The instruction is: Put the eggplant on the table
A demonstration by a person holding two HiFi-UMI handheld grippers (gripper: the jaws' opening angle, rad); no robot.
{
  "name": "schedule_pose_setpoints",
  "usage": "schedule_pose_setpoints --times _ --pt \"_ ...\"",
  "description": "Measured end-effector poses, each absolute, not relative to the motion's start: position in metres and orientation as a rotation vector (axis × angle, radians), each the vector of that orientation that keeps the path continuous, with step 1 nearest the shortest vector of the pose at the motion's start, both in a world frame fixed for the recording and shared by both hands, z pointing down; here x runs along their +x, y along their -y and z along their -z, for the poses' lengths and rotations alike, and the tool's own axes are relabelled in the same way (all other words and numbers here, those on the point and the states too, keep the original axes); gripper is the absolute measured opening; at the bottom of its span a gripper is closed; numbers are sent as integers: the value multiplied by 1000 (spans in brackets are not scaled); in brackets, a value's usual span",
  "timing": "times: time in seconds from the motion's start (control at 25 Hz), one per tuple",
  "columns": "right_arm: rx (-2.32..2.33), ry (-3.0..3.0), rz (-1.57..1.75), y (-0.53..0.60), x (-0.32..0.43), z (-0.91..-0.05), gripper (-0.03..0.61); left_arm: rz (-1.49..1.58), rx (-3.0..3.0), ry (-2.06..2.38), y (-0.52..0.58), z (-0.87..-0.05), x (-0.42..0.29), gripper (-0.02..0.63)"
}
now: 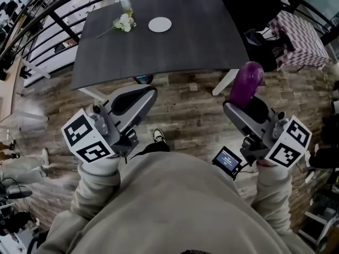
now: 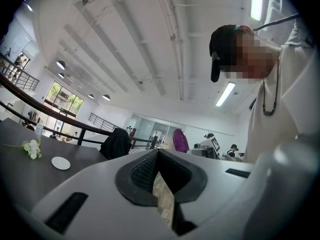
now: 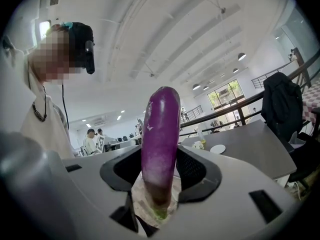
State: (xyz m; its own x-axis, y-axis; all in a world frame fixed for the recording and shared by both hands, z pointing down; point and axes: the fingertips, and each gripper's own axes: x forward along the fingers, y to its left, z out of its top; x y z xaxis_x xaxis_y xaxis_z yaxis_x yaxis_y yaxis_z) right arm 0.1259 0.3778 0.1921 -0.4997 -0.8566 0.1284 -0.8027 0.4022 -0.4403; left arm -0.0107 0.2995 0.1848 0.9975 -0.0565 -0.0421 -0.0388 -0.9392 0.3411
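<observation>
While the eggplant (image 3: 160, 129) is standing upright, clamped between the jaws of the right gripper (image 3: 159, 176) over the floor and short of the dark table (image 1: 175, 52) farther ahead, the set-down is seemingly waiting, and the left gripper (image 2: 159, 159) is hanging closed and empty.

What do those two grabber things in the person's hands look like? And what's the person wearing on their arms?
The left gripper and the right gripper look alike: smooth grey shells, each with two jaws lined with black bumpy pads. Each one carries a white cube printed with black square markers. The sleeves are baggy and beige.
</observation>
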Motion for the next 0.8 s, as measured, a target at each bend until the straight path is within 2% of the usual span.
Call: schedule_pose_setpoints --times 0.8 --pt "-1514 -2633 718 -208 69 -189 212 84 2829 90 -143 -189 -69 5"
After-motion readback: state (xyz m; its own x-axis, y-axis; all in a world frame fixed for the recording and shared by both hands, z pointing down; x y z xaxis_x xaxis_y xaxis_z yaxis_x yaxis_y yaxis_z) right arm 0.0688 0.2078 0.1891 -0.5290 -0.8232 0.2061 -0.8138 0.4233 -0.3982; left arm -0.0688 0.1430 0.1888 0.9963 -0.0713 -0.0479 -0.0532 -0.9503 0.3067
